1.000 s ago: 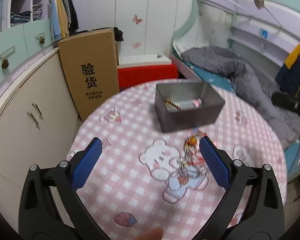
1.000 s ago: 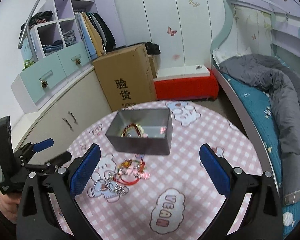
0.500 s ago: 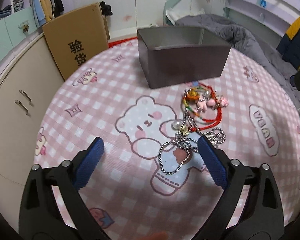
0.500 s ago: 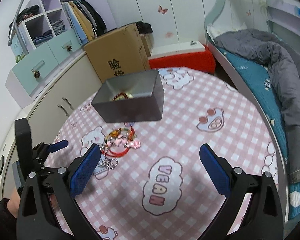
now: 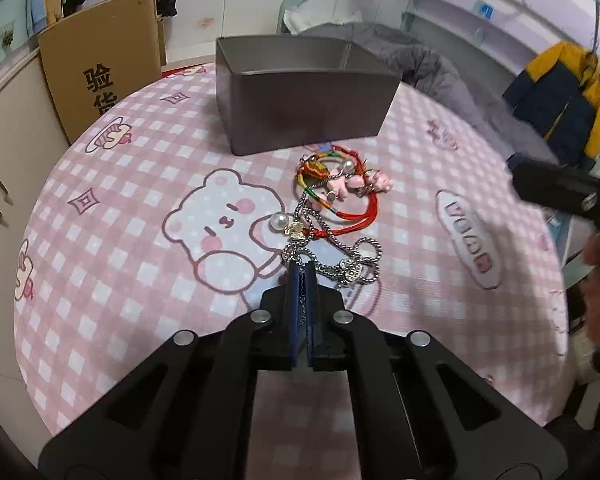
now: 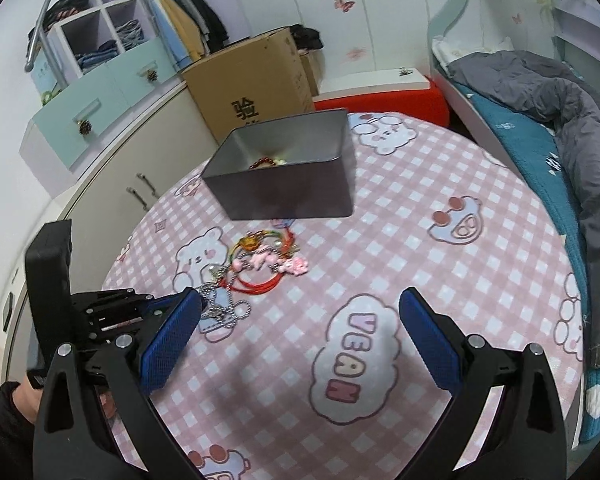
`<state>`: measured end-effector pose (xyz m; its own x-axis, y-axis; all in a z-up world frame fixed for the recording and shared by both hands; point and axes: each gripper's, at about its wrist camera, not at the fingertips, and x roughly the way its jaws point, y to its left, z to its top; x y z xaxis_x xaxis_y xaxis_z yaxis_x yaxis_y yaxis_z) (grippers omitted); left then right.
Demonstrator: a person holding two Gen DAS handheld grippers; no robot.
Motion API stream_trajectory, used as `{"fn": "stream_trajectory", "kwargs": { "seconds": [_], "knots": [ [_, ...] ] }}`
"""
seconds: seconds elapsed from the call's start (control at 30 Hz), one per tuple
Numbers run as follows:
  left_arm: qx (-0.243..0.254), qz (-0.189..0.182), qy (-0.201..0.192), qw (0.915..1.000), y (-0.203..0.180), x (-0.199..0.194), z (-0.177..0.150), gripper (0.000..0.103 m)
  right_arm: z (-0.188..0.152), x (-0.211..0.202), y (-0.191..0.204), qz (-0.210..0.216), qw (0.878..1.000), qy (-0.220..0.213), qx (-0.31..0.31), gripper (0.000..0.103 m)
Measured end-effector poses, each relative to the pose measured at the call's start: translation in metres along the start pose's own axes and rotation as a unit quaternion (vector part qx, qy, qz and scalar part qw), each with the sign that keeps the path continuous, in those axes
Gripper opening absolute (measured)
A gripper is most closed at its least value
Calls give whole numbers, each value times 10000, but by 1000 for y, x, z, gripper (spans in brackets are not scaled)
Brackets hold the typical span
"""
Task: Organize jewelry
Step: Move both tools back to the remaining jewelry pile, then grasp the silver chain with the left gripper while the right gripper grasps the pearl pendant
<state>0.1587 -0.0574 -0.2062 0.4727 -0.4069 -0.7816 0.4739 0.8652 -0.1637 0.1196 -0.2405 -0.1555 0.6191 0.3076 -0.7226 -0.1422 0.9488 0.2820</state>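
Jewelry, a tangle of silver chain [image 5: 340,264], red cord bracelet [image 5: 352,220], pearl bead [image 5: 280,221] and pink charms [image 5: 356,184], lies on the pink-checked desk [image 5: 140,184] just in front of the grey tin box [image 5: 300,96], which already holds a few pieces. The left gripper [image 5: 303,268] has its jaws shut on the near end of the chain, the links pinched between the blue pads. The right gripper [image 6: 300,316] hangs over the desk to the right of the box, its jaws wide apart and empty. The pile looks light and limp, and its strands are intertwined, so lifting one may well drag the others along; a pinch on a single strand away from the knot seems safest. Legible writing: "VEAN" on a cloud print [image 6: 352,356] in front of the box, and "验货" on the cardboard carton [image 5: 100,80] to the box's left.
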Motion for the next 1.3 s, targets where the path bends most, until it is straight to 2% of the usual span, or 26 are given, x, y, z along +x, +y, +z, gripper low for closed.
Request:
{"fn": "stream_trajectory", "kwargs": {
  "seconds": [0.27,0.33,0.47,0.5,0.53,0.57,0.6,0.67,0.77,0.9,0.93,0.97,1.0,1.03,1.07,1.1,1.2,1.3],
  "knots": [
    [111,-66,-364,9993,7,-46,4,2,-1,11,13,141,9998,122,-122,95],
    [108,-238,-361,9990,6,-45,6,3,-2,13,15,162,9997,142,-143,95],
    [137,-142,-305,9993,-6,-29,6,5,-2,11,17,153,9997,120,-170,95],
    [140,-77,-271,9995,-9,-25,5,19,-2,10,16,139,9997,108,-156,95],
    [135,17,-203,9997,-12,-19,3,60,-3,8,13,105,9998,96,-123,95],
    [98,69,-241,9996,-14,-19,1,80,-3,7,10,83,9999,89,-99,95],
    [36,96,-324,9994,-15,-19,0,91,-3,6,6,51,9999,78,-49,95],
    [-16,55,-262,9996,-19,-14,-2,91,-4,4,0,3,10000,71,28,95],
    [17,308,-274,9991,-23,-8,-4,91,-4,2,-7,-41,9999,42,136,95],
    [-194,313,-74,9993,-21,11,-6,90,-4,1,-13,-62,9998,25,180,95],
    [-122,441,-120,9989,-25,14,-7,87,-4,2,-13,-55,9998,32,184,95],
    [-22,548,-116,9984,-29,15,-7,79,-4,2,-13,-52,9998,40,184,95],
    [99,676,-159,9975,-32,15,-7,53,-4,3,-13,-42,9998,49,178,95],
    [121,651,-177,9976,-33,14,-7,34,-5,4,-12,-26,9998,55,174,95],
    [120,581,-162,9981,-31,13,-6,27,-5,5,-11,-4,9998,66,170,95],
    [121,553,-140,9983,-28,13,-5,16,-5,6,-10,13,9998,81,161,95],
    [-32,349,-75,9994,-15,7,-7,13,-8,12,-3,124,9997,172,89,95],
    [-125,361,-121,9992,-2,-6,-13,13,-8,20,8,268,9993,257,-87,95]
  ]
}}
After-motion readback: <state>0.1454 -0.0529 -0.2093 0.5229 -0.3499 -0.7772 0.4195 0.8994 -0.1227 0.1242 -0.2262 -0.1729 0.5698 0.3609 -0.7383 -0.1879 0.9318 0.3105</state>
